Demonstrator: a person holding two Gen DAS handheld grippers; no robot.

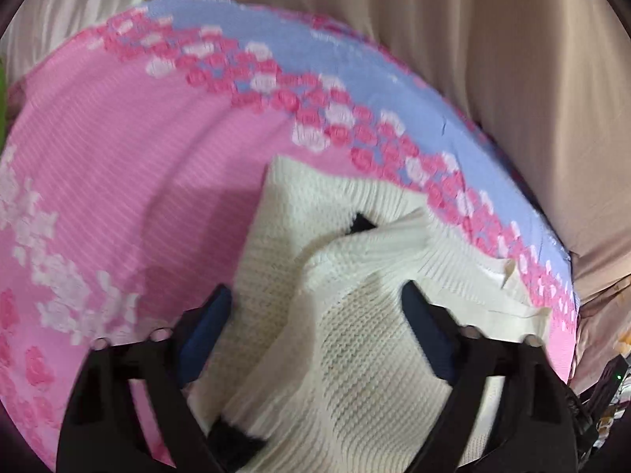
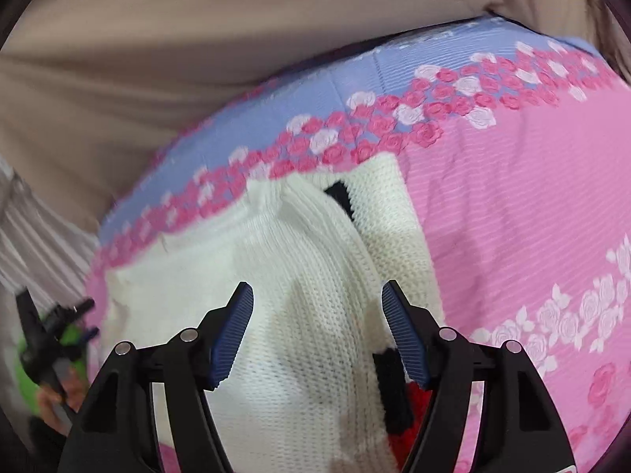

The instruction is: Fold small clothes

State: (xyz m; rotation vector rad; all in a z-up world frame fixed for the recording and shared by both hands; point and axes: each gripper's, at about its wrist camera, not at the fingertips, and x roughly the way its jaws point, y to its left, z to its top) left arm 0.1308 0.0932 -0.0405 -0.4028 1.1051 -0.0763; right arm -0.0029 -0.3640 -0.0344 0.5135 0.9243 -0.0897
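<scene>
A: Where do we stand with the white knit sweater point(image 1: 347, 335)?

B: We judge it partly folded. It lies on the pink flowered sheet point(image 1: 118, 197), close to the blue band point(image 1: 276, 35) along the far edge. In the left wrist view one flap, perhaps a sleeve, lies turned over the body, its ribbed end point(image 1: 394, 232) pointing to the far side, with a bit of black trim showing just beyond it.

A: And from the other side?

B: The right wrist view shows the same garment point(image 2: 299, 315) with a ridge of knit running from near to far, a black strip point(image 2: 339, 193) at the far end, and black and red patches point(image 2: 398, 402) at the near right. We still have a loose, humped bundle, so we reckon at least one more fold and a smoothing are left.

A: What are our grippers doing?

B: The left gripper point(image 1: 315, 311) has its jaws spread wide, with knit bulging up between them; the fingers sit either side of the fabric and pinch nothing that we can see. The right gripper point(image 2: 317, 307) is likewise wide apart, its blue ribbed pads point(image 2: 232, 335) clear of the cloth on each side. It hangs over the ridge; whether it touches the knit we cannot tell.
</scene>
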